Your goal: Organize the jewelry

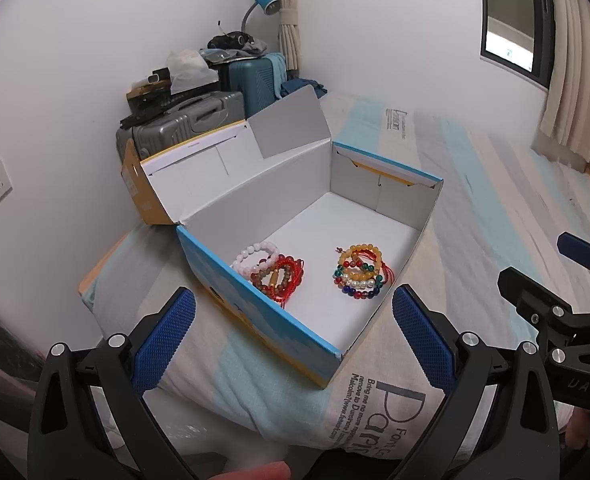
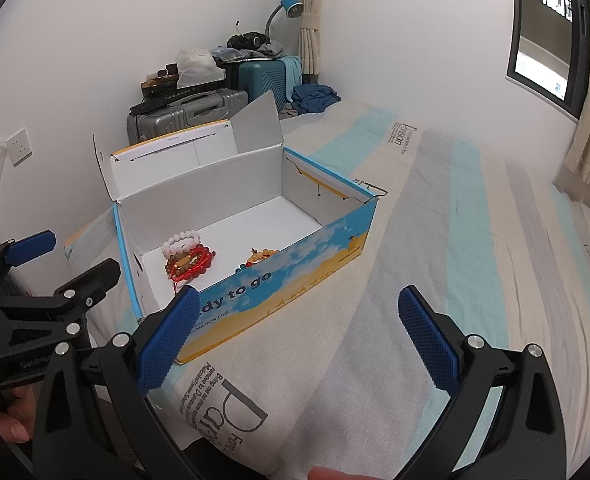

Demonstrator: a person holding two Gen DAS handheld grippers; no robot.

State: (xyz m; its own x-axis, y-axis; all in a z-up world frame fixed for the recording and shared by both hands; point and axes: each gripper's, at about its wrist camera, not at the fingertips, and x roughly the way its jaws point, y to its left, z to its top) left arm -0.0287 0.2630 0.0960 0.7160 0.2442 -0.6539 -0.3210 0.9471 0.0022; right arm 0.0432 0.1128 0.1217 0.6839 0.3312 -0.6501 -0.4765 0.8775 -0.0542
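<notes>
An open blue and yellow cardboard box (image 1: 263,316) (image 2: 295,276) stands on the bed. Inside lie two piles of bead bracelets: a white, brown and red pile (image 1: 273,270) (image 2: 187,258) on the left, and a yellow, green, blue and red pile (image 1: 361,272) (image 2: 261,258) on the right, partly hidden by the box wall in the right wrist view. My left gripper (image 1: 295,324) is open and empty in front of the box. My right gripper (image 2: 297,324) is open and empty, to the right of the box's near corner. Each gripper shows in the other's view (image 1: 551,280) (image 2: 47,264).
The bed has a striped cover (image 2: 455,280) with printed text. Grey (image 1: 191,120) and teal suitcases (image 1: 255,76) with clutter on top stand against the wall behind the box, by a blue desk lamp (image 1: 265,2). A curtained window (image 1: 511,20) is at the right.
</notes>
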